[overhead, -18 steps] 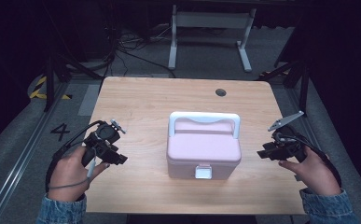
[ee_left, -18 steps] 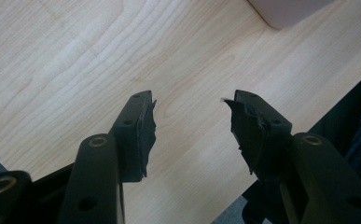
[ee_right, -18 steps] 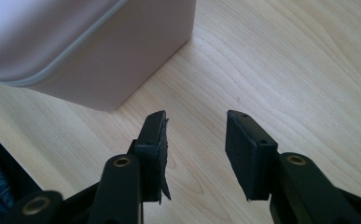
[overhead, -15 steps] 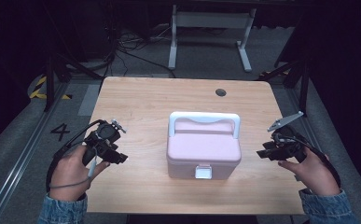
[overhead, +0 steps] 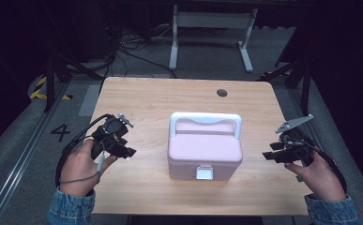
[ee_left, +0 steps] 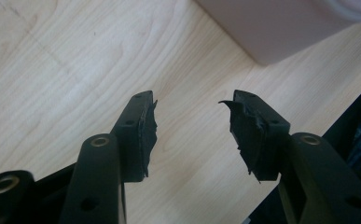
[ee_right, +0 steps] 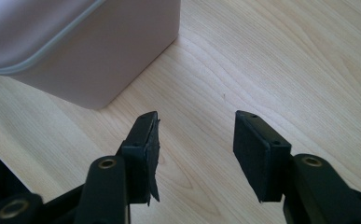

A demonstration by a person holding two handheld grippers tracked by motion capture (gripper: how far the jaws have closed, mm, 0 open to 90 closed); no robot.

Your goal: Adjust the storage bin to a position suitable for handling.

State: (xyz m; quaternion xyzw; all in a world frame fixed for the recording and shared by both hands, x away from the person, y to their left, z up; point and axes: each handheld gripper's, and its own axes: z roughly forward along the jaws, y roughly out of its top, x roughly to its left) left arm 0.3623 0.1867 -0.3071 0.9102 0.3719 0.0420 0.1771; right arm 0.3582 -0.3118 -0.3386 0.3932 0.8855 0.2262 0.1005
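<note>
A pink lidded box (overhead: 205,149) with a white handle and a white front latch (overhead: 203,173) stands shut at the middle of the wooden table (overhead: 160,98). To its left, my left gripper (overhead: 129,154) hovers over the table, open, with nothing between its jaws; a corner of the pink box (ee_left: 281,28) shows ahead of my left gripper (ee_left: 192,123). On the box's right, my right gripper (overhead: 267,156) is open and empty too, with the pink box (ee_right: 75,46) up and left of my right gripper (ee_right: 197,135). Both point inward at the box, apart from it.
A round cable hole (overhead: 222,92) sits near the table's far edge. A white metal frame (overhead: 212,23) stands on the dark floor beyond. The person's hands in denim sleeves (overhead: 71,208) come in from the near edge. Bare wood surrounds the box.
The right hand has drifted slightly back toward the near edge. The left hand and the box hold their places.
</note>
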